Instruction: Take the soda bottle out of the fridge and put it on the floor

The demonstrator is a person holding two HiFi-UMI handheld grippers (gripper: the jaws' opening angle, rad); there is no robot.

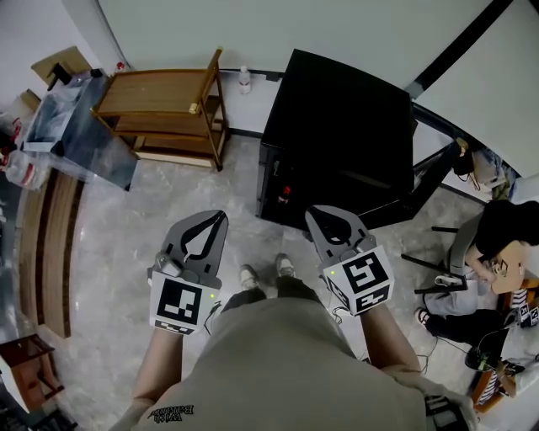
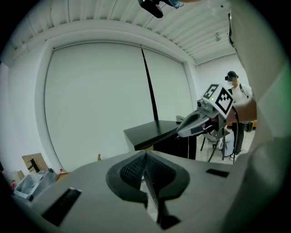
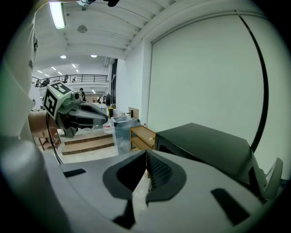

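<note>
Marble floor [image 1: 126, 244] fronts the black fridge [image 1: 337, 135]; left gripper [image 1: 221, 215] and right gripper [image 1: 314, 210] have fingers pressed together (shirt print [image 1: 171, 412] unreadable).

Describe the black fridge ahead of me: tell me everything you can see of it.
The fridge is a small, boxy cabinet, black all over, with a smooth, faintly glossy flat top. It stands upright on the pale marbled floor, its back near the white wall, to the right of a wooden shelf unit. Its front faces the person and looks shut; a small red spot shows on it. Its inside is out of sight.
</note>
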